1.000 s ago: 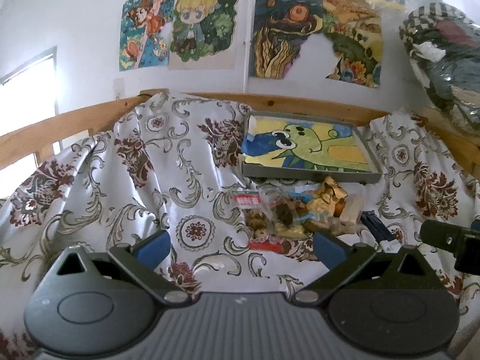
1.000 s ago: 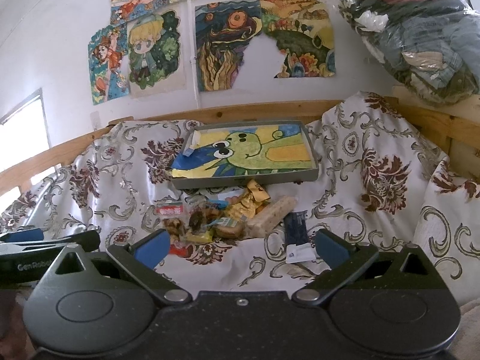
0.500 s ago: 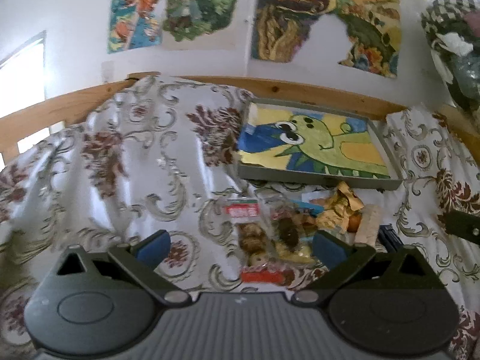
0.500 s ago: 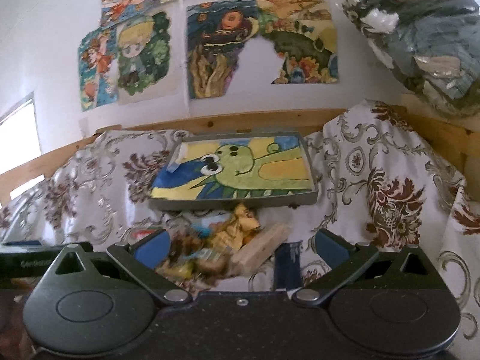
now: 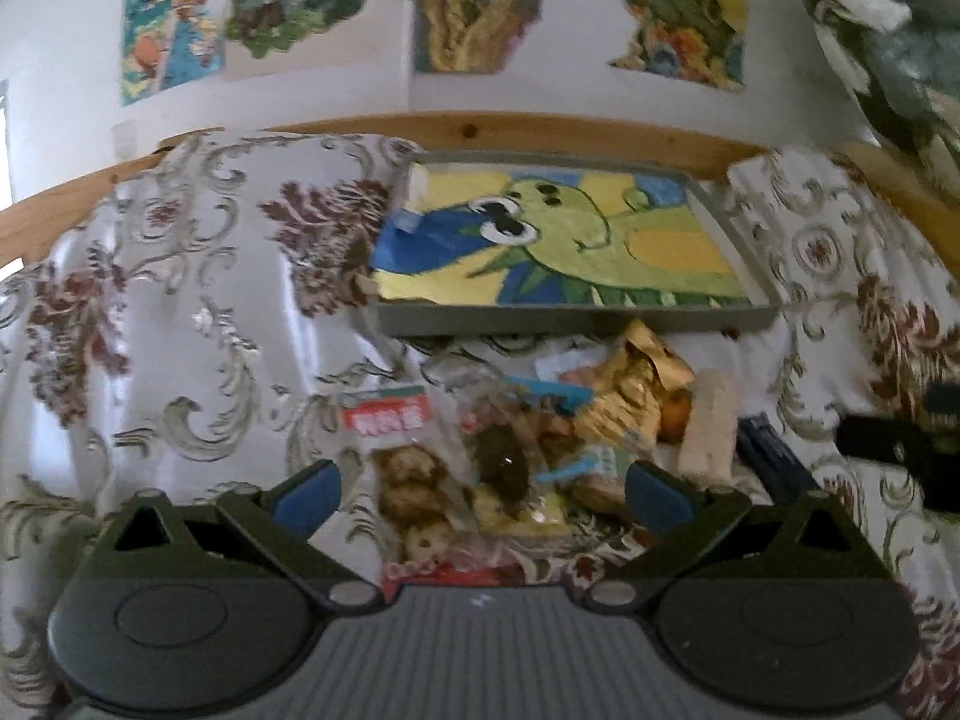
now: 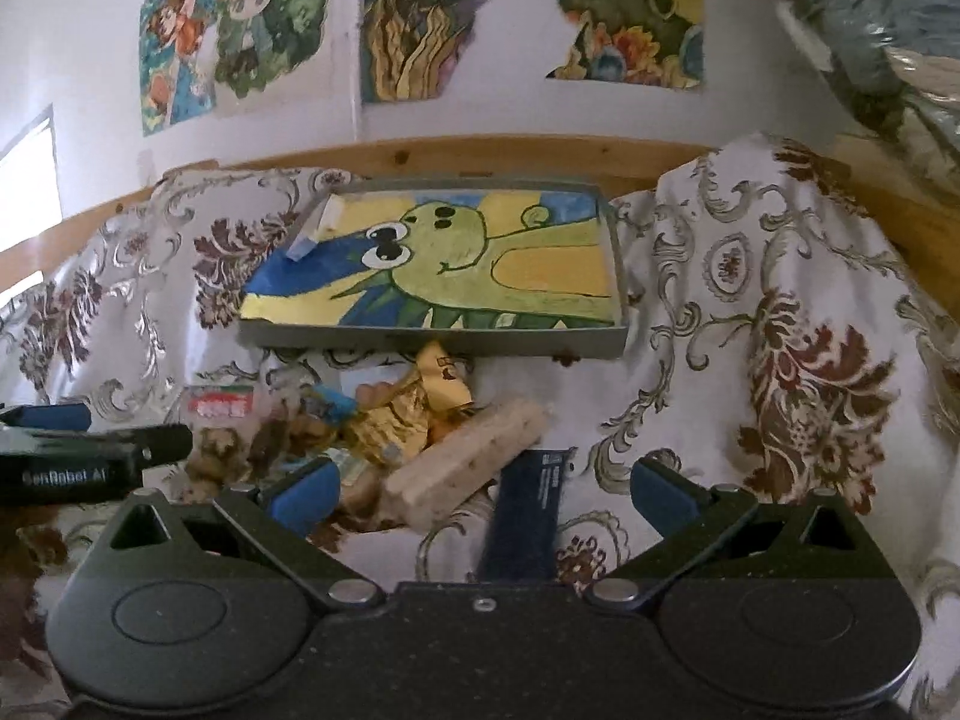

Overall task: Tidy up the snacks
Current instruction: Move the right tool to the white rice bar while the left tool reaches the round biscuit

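Note:
A pile of snacks (image 5: 528, 438) lies on the patterned cloth in front of a grey tray (image 5: 570, 318) with a green cartoon picture. My left gripper (image 5: 480, 492) is open and empty, its jaws either side of clear packets of brown snacks (image 5: 414, 474). My right gripper (image 6: 480, 492) is open and empty over a pale wafer bar (image 6: 468, 462) and a dark blue packet (image 6: 528, 510). Gold wrappers (image 6: 414, 408) lie in the pile (image 6: 360, 426). The tray (image 6: 432, 342) holds a small white piece (image 6: 318, 228) in its far left corner.
The floral cloth (image 5: 180, 330) covers a surface with a wooden rail (image 6: 480, 156) behind. Posters (image 6: 528, 12) hang on the wall. A bagged bundle of fabric (image 5: 888, 36) sits at upper right. The left gripper's side shows in the right wrist view (image 6: 90, 456).
Both grippers have moved forward and down toward the snack pile, which now appears larger and sits between their jaws. Both stay open.

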{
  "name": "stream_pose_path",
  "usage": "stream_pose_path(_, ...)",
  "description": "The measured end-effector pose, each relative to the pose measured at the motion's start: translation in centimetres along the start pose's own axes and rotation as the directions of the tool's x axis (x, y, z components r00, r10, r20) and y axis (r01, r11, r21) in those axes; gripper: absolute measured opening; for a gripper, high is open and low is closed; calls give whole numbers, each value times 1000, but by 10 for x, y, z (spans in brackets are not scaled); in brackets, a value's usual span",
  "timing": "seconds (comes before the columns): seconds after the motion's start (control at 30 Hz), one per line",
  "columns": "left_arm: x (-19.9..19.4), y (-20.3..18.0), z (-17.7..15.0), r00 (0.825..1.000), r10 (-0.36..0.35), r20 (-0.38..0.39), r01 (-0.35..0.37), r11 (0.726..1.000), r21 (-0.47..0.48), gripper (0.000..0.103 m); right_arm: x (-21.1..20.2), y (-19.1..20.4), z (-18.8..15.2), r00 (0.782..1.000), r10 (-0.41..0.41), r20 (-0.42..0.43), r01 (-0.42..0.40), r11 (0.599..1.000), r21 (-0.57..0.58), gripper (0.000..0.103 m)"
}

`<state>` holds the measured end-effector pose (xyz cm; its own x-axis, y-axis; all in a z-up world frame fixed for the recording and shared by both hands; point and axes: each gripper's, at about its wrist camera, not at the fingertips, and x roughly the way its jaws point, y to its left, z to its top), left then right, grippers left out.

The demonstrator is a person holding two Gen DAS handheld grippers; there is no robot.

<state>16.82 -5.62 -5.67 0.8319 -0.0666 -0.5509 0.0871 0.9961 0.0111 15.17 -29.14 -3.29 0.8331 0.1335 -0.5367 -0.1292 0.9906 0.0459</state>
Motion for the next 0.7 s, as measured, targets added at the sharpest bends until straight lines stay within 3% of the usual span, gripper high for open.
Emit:
stream_pose_path(0.3, 25, -17, -7, 997, -76, -6, 76, 988, 133, 103, 49, -12, 9, 998, 55, -40, -54, 998, 9, 102)
stream_pose_path(0.43, 28, -18, -9, 994, -109, 0, 108, 980, 166, 103, 73, -11, 14, 991, 122, -63, -122, 992, 14, 102)
stream_pose_path(0.6, 37, -16, -17, 994, -105, -24, 108, 982, 157, 99, 104, -6, 18, 982, 159, -101, -154, 987, 54, 99)
stream_pose_path(0.7, 36, -19, -22, 998, -59, 4, 57, 982, 180, 99, 121, 1, 21, 982, 137, -130, -128, 989, 74, 92)
